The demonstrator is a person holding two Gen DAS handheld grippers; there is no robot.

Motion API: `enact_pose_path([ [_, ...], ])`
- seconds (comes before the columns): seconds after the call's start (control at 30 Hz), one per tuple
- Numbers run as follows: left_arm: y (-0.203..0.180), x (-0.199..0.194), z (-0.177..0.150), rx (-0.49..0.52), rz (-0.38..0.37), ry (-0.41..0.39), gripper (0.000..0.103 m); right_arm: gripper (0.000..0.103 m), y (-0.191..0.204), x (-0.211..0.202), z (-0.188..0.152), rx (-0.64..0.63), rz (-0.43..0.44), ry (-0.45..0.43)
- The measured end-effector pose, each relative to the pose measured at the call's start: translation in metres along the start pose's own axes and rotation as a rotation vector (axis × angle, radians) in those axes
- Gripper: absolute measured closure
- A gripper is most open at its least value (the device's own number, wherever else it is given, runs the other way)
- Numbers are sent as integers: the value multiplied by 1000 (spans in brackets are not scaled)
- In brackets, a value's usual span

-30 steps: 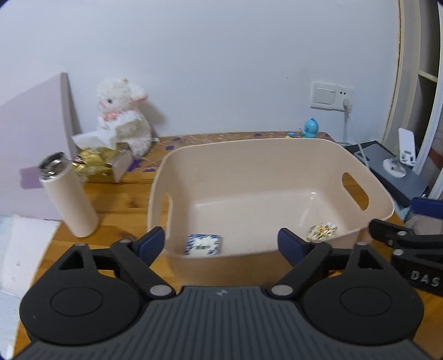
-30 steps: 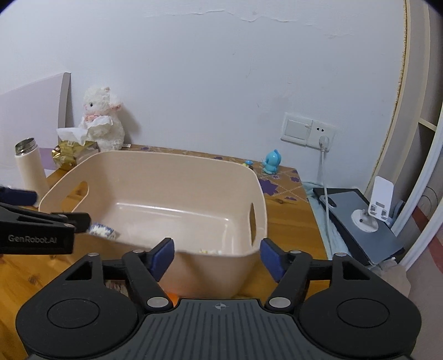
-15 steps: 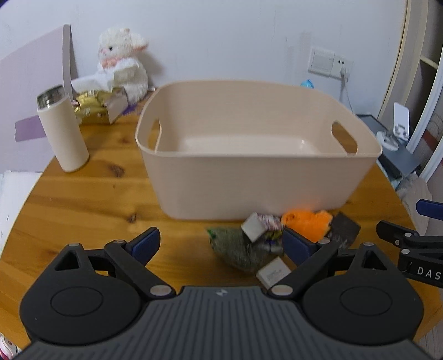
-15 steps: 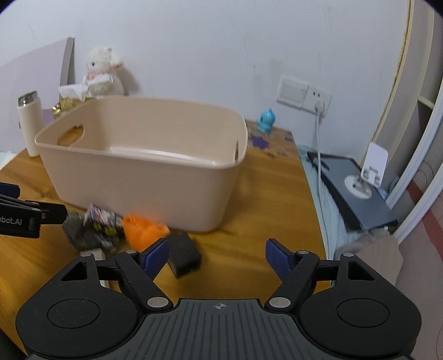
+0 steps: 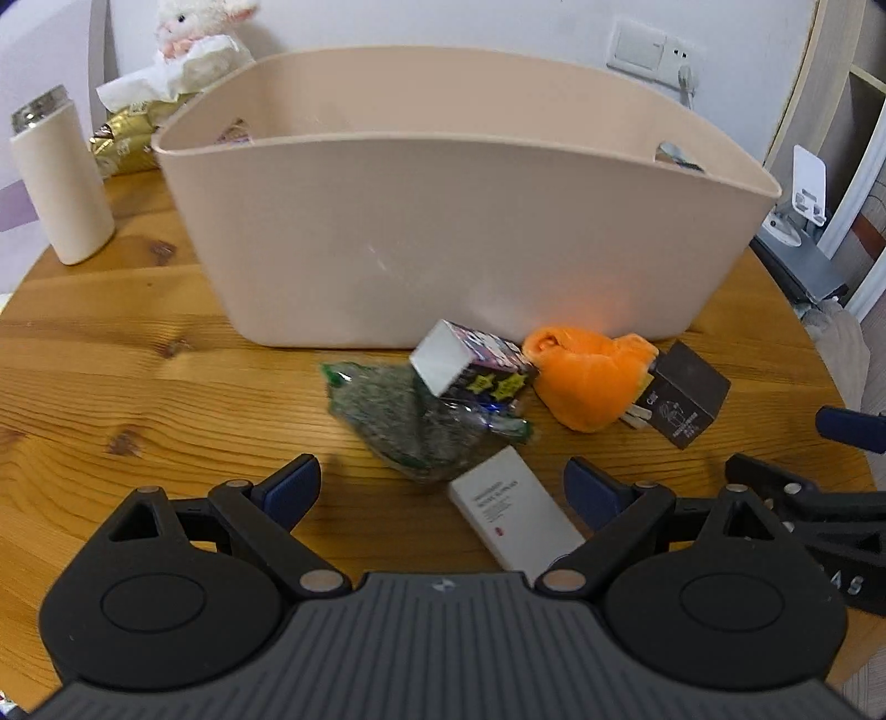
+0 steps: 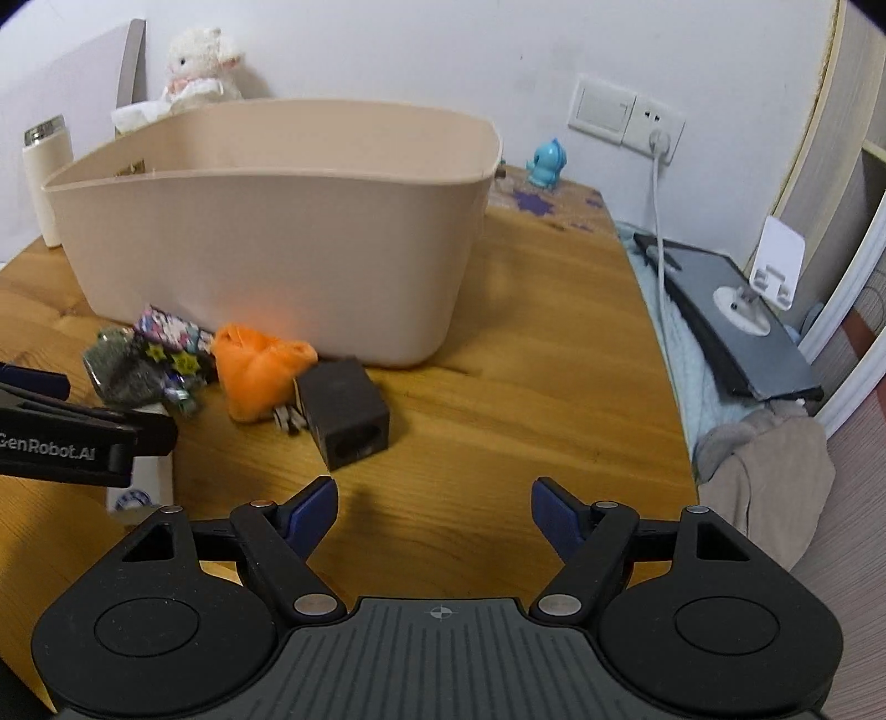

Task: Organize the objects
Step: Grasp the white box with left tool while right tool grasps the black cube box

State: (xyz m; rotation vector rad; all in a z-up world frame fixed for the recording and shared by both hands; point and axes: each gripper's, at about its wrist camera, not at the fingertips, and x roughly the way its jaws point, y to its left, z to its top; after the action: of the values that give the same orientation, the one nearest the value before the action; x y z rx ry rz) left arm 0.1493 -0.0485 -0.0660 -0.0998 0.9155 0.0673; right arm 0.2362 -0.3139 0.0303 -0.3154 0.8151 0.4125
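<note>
A beige plastic bin (image 5: 443, 221) (image 6: 277, 232) stands on the wooden table. In front of it lies a small pile: a green foil packet (image 5: 410, 421) (image 6: 119, 371), a patterned small box (image 5: 470, 368) (image 6: 171, 335), an orange cloth toy (image 5: 587, 382) (image 6: 255, 371), a black cube (image 5: 684, 393) (image 6: 346, 410) and a white card box (image 5: 512, 512). My left gripper (image 5: 443, 487) is open just short of the white box and packet. My right gripper (image 6: 434, 512) is open over bare table, to the right of the black cube. Neither holds anything.
A white bottle (image 5: 61, 177) (image 6: 47, 177) stands left of the bin. A plush lamb (image 5: 199, 33) (image 6: 202, 61) and a gold packet (image 5: 124, 138) sit at the back. A blue figurine (image 6: 545, 166), a wall socket with cord (image 6: 659, 138) and a grey device (image 6: 736, 327) lie right.
Both grippers have dropped from above the bin and drawn back to table height in front of it. The pile of items now fills the near view. Both stayed open.
</note>
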Motion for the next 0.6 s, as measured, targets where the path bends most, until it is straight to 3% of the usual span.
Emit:
enact_pose_path([
  [0.4,7,1,-11,53,33,18,8,24,7,19,-1,-15,20,-29],
  [0.6,18,-6,-16,84,7,15,17,24,14,25,3,-31,42,-71],
])
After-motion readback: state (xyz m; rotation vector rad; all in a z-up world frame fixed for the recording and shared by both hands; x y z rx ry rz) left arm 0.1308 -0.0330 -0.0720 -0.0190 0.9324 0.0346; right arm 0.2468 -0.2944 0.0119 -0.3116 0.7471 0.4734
